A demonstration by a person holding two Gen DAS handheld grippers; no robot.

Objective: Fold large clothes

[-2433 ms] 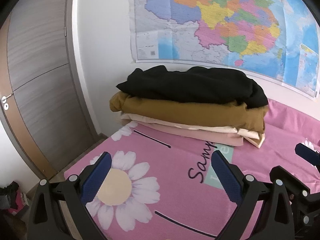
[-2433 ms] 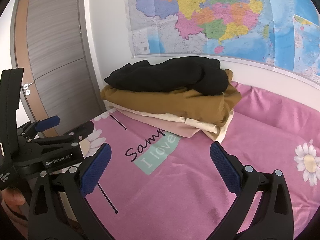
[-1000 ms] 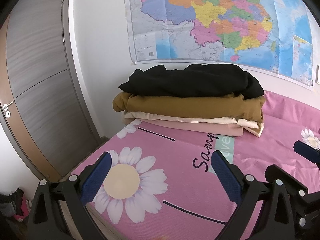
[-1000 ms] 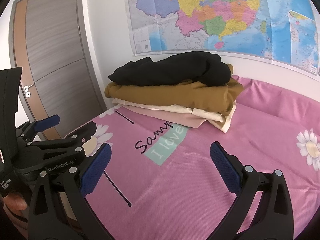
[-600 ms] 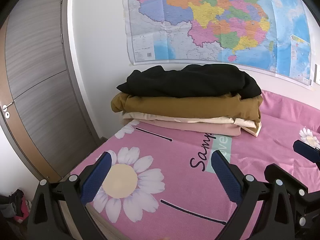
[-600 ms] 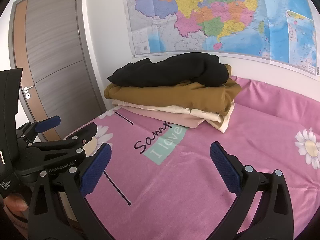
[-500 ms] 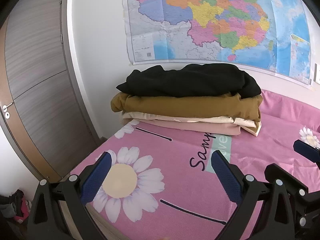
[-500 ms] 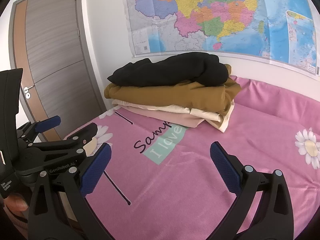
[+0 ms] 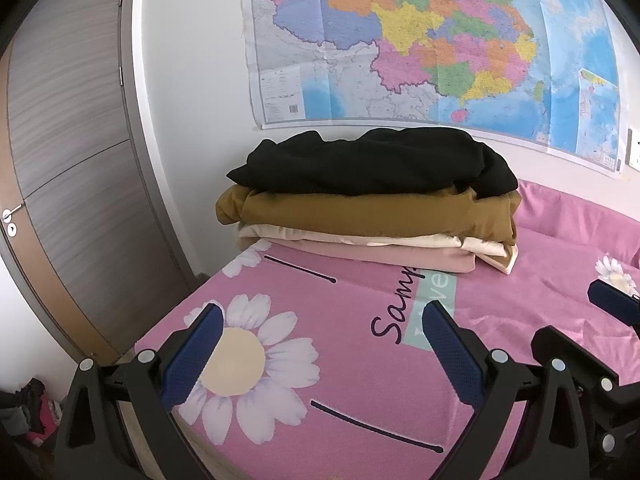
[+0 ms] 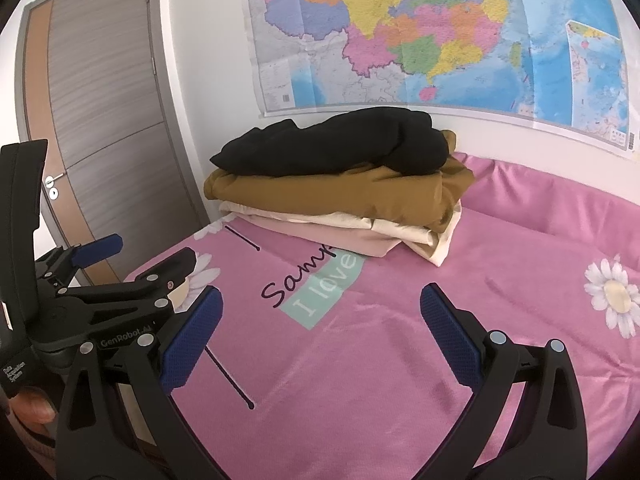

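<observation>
A stack of folded clothes sits at the far side of the pink bed, against the wall. A black garment (image 9: 372, 160) (image 10: 336, 148) lies on top, a mustard-brown one (image 9: 360, 212) (image 10: 332, 194) under it, then a cream one (image 9: 360, 239) (image 10: 392, 226) and a pale pink one (image 9: 376, 256) (image 10: 340, 238). My left gripper (image 9: 320, 354) is open above the daisy print with nothing between its fingers. My right gripper (image 10: 320, 330) is open too, over the bare sheet, well short of the stack. The left gripper's body (image 10: 100, 300) shows at the right wrist view's left edge.
The pink bed sheet (image 9: 360, 360) (image 10: 400, 360) carries daisies and printed words. A large map (image 9: 440, 40) (image 10: 440, 32) hangs on the white wall behind the stack. A grey door (image 9: 72, 160) (image 10: 104, 120) stands to the left. Some dark items (image 9: 24, 412) lie on the floor at lower left.
Both views have shifted only slightly over the last second, a small drift of the two grippers relative to the stack. Both stay open; the clothes have not moved.
</observation>
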